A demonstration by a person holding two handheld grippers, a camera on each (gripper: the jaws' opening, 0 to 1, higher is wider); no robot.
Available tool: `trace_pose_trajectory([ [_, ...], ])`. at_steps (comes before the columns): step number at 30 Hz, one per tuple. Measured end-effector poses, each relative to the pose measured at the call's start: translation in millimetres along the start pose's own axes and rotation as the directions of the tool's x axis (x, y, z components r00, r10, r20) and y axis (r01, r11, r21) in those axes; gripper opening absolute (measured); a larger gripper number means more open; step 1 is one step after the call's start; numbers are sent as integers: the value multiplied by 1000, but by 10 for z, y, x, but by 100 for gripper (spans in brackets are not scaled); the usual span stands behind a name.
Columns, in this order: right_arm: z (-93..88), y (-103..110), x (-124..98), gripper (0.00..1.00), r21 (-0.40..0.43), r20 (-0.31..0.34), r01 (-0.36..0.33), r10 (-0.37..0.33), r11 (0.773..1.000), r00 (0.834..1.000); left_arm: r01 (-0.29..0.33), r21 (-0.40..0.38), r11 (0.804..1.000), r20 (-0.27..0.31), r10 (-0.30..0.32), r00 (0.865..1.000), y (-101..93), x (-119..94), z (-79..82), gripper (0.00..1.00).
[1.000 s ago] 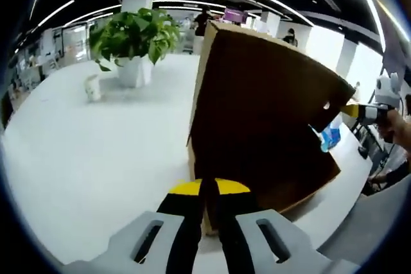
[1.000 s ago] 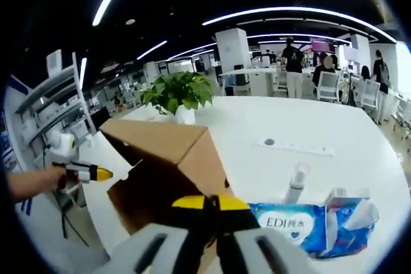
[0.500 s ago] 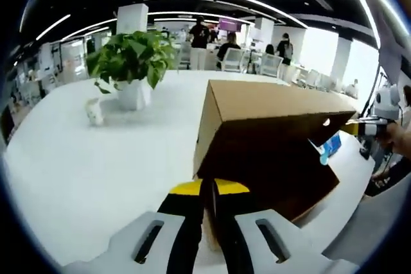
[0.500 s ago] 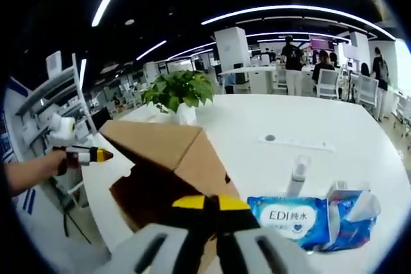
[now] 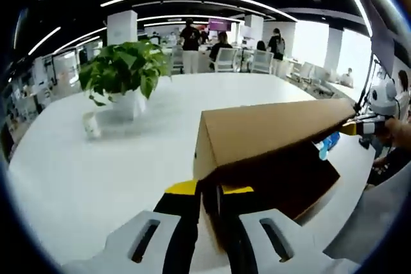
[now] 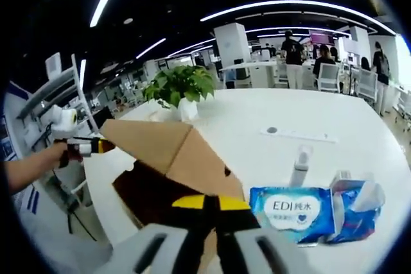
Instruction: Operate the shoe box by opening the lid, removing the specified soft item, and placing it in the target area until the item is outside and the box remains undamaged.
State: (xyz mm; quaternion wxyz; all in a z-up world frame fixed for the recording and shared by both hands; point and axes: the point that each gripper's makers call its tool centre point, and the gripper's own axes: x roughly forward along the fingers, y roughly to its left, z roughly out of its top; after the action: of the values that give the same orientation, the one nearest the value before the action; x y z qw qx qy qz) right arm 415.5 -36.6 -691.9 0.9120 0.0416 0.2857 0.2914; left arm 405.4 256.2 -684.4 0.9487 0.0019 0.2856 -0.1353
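The broad white table (image 5: 96,178) carries everything I handle. On it stands the brown cardboard shoe box (image 5: 282,178), its long axis running from my left tongs' side across to my right tongs' side. Its hinged cardboard lid (image 5: 270,129) is partly lowered and slopes over the dark interior; in the right gripper view the lid (image 6: 160,149) rises to a ridge above the box body (image 6: 148,194).

My left gripper (image 5: 207,192) has its yellow-tipped black jaws pressed nearly together on the near end wall of the box, the wall's edge between them. In the right gripper view the same tool (image 6: 87,146) appears at the far end of the box, at the lid's corner.

My right gripper (image 6: 210,205) has its jaws pressed close together at the near end of the box; I cannot tell whether cardboard sits between them. In the left gripper view its yellow tip (image 5: 359,126) lies at the far corner of the lid.

A blue-and-white soft tissue pack (image 6: 314,213), printed "EDI", lies on the table just beside the box, outside it, its long axis across the right gripper view. A green potted plant in a white pot (image 5: 122,78) stands well apart. A slim white bottle (image 6: 300,165) stands upright behind the pack. A small white cup (image 5: 91,124) sits near the plant.
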Motion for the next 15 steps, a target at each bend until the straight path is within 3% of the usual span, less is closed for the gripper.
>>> trace_pose_trajectory([
  [15,-176,56,-31,4,11,-32,-26,26,1000,999,15,-15,1000,-16,-15,1000,-52,-34,-168,12],
])
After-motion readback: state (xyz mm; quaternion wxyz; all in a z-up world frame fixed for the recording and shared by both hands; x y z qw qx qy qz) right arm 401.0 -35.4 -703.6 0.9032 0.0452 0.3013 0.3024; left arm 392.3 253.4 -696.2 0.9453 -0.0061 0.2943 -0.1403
